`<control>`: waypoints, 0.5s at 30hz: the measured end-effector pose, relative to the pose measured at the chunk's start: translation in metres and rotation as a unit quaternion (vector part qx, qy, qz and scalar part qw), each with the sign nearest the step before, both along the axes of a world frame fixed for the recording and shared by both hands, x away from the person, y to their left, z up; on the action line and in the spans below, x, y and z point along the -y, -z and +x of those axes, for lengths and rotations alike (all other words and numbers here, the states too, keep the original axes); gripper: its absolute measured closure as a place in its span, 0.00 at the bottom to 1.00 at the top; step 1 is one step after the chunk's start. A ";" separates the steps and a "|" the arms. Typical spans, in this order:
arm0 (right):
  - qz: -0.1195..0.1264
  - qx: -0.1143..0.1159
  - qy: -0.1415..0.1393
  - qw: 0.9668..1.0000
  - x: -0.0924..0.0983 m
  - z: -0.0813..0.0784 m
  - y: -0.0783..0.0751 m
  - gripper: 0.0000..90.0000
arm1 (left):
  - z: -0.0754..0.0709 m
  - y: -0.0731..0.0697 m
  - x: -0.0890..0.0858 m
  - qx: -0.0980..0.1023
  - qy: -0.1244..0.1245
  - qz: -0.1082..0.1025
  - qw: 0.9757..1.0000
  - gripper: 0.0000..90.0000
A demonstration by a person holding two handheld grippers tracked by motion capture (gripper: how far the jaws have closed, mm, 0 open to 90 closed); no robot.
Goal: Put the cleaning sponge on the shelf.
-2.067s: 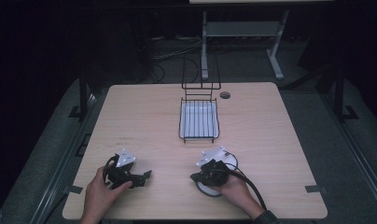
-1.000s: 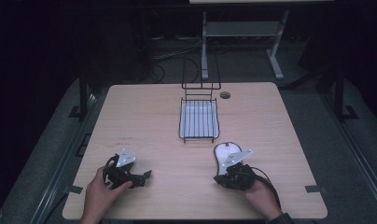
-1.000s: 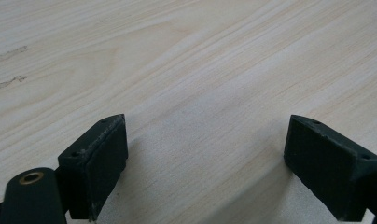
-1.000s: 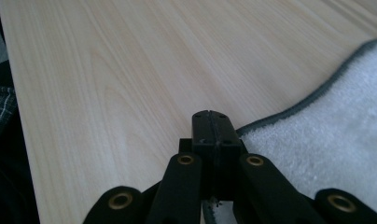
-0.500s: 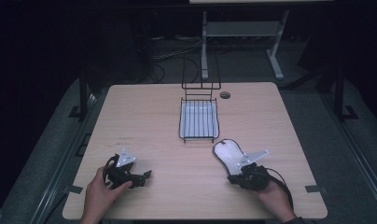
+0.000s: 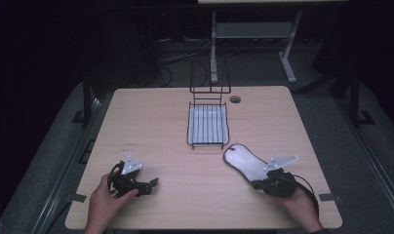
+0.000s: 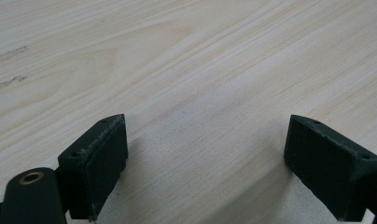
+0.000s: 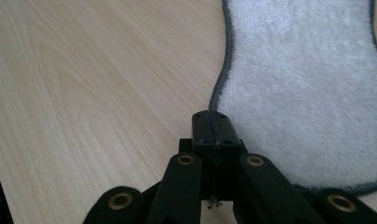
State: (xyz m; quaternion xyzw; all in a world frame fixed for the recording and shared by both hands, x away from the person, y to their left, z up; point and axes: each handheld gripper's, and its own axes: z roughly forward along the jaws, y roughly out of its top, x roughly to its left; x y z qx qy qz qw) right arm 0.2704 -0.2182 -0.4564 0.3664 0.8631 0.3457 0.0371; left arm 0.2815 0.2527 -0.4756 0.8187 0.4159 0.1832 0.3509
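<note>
A white insole with a dark grey rim (image 6: 244,163) lies flat on the wooden table (image 6: 151,122), right of centre, pointing toward the wire tray. My right gripper (image 6: 260,182) rests at its near heel end with the jaws pressed together. In the right gripper view the shut tips (image 8: 210,122) sit just at the insole's (image 8: 308,84) left rim, and nothing shows pinched between them. My left gripper (image 6: 150,185) lies at the near left of the table. Its jaws (image 7: 205,158) stand wide apart over bare wood.
A black wire tray (image 6: 207,145) with a white liner and a raised back frame stands at the table's middle back. A round cable hole (image 6: 235,99) sits beside it. A desk frame (image 6: 253,29) stands on the dark floor beyond the table.
My right hand has slid right along the near edge with its jaws shut, uncovering more of the insole's length. The insole's far tip stayed put. The left hand kept still.
</note>
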 end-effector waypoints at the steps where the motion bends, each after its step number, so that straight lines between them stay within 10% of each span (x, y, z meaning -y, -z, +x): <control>1: 0.003 0.002 0.000 1.000 0.002 0.000 -0.001 1.00 | 0.000 0.000 0.000 0.000 0.000 0.000 1.000 0.14; 15: 0.037 0.028 0.019 0.999 0.011 0.008 -0.023 0.65 | 0.000 0.000 0.000 0.000 0.000 0.000 1.000 0.14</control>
